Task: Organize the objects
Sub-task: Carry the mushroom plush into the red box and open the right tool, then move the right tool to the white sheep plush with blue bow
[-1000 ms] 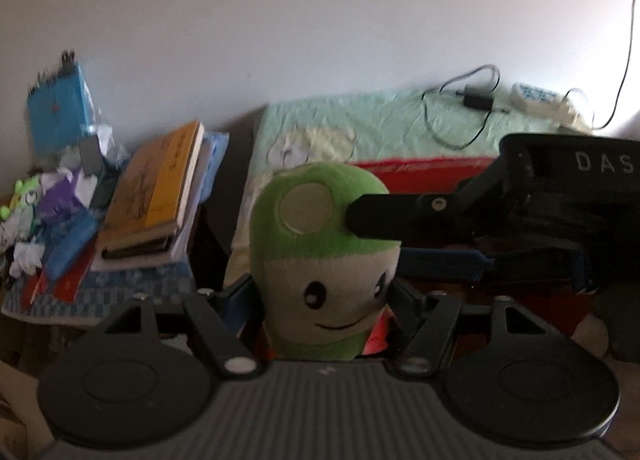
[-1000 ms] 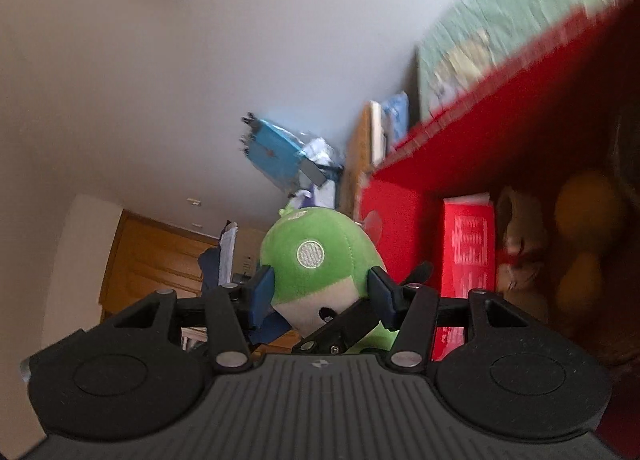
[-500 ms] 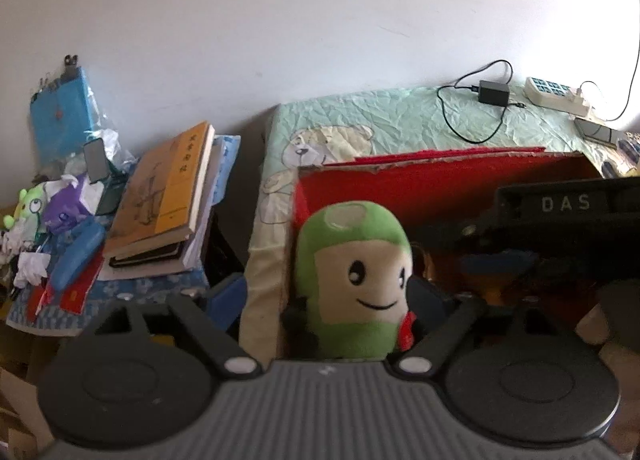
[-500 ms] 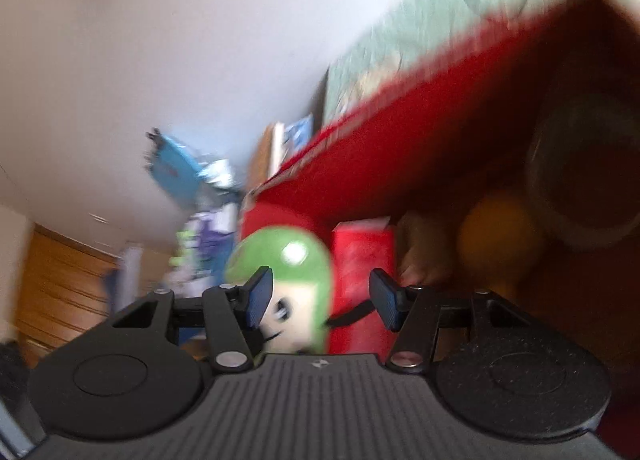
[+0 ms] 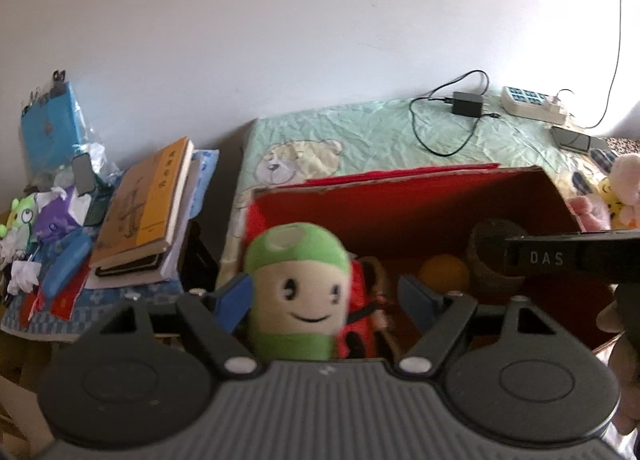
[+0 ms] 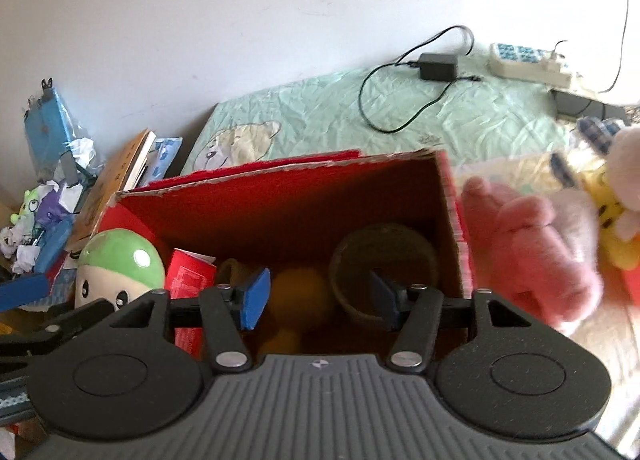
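Plush toy set at the box's left end, both grippers spread wide and empty.

The green plush (image 5: 296, 288) stood upright inside the red box (image 5: 400, 200), against its left wall, between the parted fingers of the left gripper (image 5: 324, 296) with a clear gap on its right. The right gripper (image 6: 320, 296) hung over the box with jaws apart, gripping nothing. Also inside lay a red packet (image 6: 188, 280), an orange toy (image 6: 300, 292) and a dark round pot (image 6: 384, 260). Risk, as I judged it: a careless pull-back could snag the soft toy and tip it; the pink plush (image 6: 532, 252) waited outside, just beside the right wall.
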`<control>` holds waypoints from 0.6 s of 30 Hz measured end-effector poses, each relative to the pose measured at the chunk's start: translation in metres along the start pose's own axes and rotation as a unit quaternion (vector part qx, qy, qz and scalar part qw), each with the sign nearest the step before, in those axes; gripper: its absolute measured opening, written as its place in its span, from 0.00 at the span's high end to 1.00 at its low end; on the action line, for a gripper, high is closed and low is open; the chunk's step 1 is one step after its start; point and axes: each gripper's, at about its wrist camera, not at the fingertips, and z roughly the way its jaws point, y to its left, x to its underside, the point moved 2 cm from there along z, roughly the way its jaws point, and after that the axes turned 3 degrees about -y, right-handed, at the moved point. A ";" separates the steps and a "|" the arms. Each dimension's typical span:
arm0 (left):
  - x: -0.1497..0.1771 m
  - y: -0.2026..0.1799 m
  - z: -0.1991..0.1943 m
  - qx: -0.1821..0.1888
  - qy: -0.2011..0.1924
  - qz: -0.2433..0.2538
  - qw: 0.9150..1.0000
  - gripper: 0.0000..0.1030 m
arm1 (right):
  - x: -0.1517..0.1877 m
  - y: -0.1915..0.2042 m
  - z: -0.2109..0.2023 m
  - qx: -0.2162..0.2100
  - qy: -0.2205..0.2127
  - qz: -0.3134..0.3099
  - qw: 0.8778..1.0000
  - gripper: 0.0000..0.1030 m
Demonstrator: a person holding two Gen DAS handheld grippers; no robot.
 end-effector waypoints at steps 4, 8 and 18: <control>-0.006 -0.020 -0.007 0.004 -0.007 -0.001 1.000 0.21 | -0.001 -0.010 -0.006 -0.002 -0.006 0.003 1.000 0.42; -0.011 -0.041 -0.016 0.001 -0.012 -0.005 1.000 0.21 | -0.004 -0.024 -0.016 -0.025 -0.002 0.002 1.000 0.45; -0.021 -0.101 -0.042 -0.007 -0.015 -0.031 0.999 0.19 | -0.009 -0.076 -0.052 -0.081 0.004 -0.006 0.997 0.41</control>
